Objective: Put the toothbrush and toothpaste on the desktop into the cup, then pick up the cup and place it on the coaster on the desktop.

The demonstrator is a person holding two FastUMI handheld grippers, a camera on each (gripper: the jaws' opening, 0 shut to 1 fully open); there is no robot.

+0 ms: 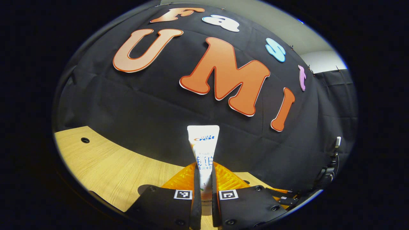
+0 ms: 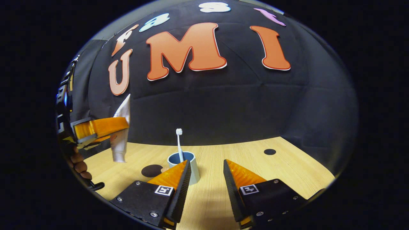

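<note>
A pale wooden desktop (image 2: 223, 191) runs back to the booth's black cloth wall (image 2: 239, 105), its far edge meeting the cloth. The left gripper (image 1: 204, 198) clamps a white toothpaste tube (image 1: 203, 147), held upright above the desk. The right gripper (image 2: 207, 179), fingers parted and holding nothing, hovers near a blue cup (image 2: 185, 166) with a toothbrush (image 2: 179, 143) standing inside. A dark round coaster (image 2: 152, 170) lies just beside the cup; bare wood stretches to the right.

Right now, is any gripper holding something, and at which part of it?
The left gripper holds the toothpaste upright, fingers clamped on the middle of the tube. The right gripper is open and holds nothing.
</note>
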